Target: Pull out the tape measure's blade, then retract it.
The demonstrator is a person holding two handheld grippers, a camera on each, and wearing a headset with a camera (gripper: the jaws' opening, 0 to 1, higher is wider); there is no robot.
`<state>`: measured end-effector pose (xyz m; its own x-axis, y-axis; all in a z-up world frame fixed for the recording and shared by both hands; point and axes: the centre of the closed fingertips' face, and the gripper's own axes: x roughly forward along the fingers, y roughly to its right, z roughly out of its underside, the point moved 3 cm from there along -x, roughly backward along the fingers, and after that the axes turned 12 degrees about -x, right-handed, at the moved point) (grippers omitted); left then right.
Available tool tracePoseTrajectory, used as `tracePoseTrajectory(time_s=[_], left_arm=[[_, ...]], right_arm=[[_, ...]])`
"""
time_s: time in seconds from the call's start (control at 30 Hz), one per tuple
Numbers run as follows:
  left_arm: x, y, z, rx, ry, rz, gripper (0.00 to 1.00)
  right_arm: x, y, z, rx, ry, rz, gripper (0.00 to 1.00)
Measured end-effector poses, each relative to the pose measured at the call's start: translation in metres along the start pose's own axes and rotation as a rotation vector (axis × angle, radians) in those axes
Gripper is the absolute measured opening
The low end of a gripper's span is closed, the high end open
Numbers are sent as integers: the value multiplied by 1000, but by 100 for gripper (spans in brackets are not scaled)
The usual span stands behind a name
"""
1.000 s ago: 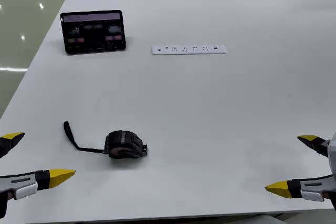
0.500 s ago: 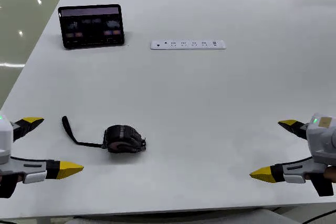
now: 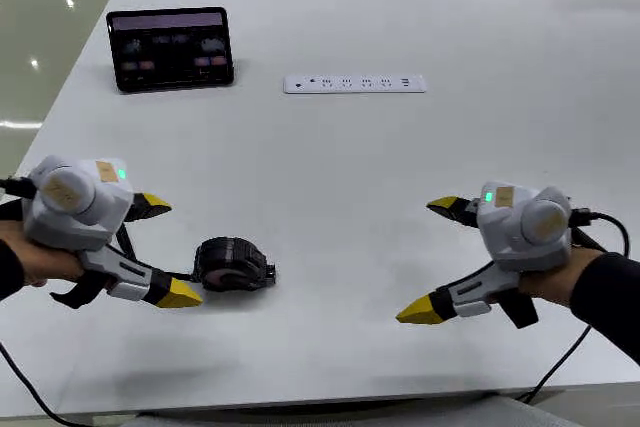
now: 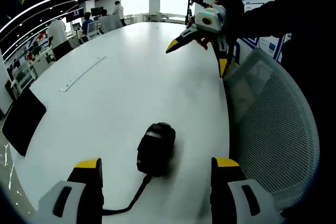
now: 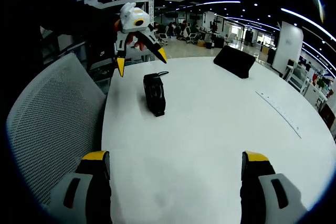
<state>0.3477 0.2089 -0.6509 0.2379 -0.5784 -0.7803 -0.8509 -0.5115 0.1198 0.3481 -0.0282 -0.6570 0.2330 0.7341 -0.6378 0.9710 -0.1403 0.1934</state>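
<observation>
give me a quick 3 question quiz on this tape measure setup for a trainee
1. True or false: the left gripper is shut on the tape measure.
2. Beside the tablet on the table lies: A) a power strip B) a mug C) a screwdriver.
3. Fill in: the right gripper stands ___, holding nothing.
Key: 1 false, it is open; 2 A; 3 open.

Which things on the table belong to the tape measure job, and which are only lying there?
For the job: tape measure, left gripper, right gripper, both open.
Only lying there: tablet, power strip.
</observation>
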Motion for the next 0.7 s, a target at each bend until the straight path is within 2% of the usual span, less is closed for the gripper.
tracePoseTrajectory(time_s=[0.07, 0.1, 0.13, 0.2, 0.3, 0.37, 0.47, 0.5, 0.6, 0.67, 0.7], left_arm=[[7, 3, 3, 35, -62, 12, 76], [13, 5, 3, 74, -82, 31, 73], [16, 7, 3, 84, -97, 46, 69], [23, 6, 2, 78, -108, 45, 66], [30, 2, 0, 100, -116, 35, 64], [33, 0, 0, 121, -130, 31, 57], [39, -2, 1, 128, -153, 29, 55], [41, -2, 2, 146, -163, 28, 55], [45, -4, 1, 201, -166, 25, 52], [48, -4, 1, 199, -173, 25, 45], [47, -2, 3, 169, -200, 41, 41]], right_arm=[[12, 1, -6, -17, -2, -26, 100], [20, 1, -11, -38, -4, -40, 100], [26, 1, -14, -54, -1, -57, 100], [39, 2, -21, -76, 4, -77, 100], [56, 1, -27, -97, 3, -113, 99], [67, -1, -32, -99, 6, -142, 96], [80, -4, -35, -104, 4, -180, 87], [86, -6, -36, -86, 3, -203, 81], [98, -8, -41, -95, 7, -215, 74], [105, -8, -43, -100, 7, -220, 69], [109, -10, -45, -103, 6, -224, 67]])
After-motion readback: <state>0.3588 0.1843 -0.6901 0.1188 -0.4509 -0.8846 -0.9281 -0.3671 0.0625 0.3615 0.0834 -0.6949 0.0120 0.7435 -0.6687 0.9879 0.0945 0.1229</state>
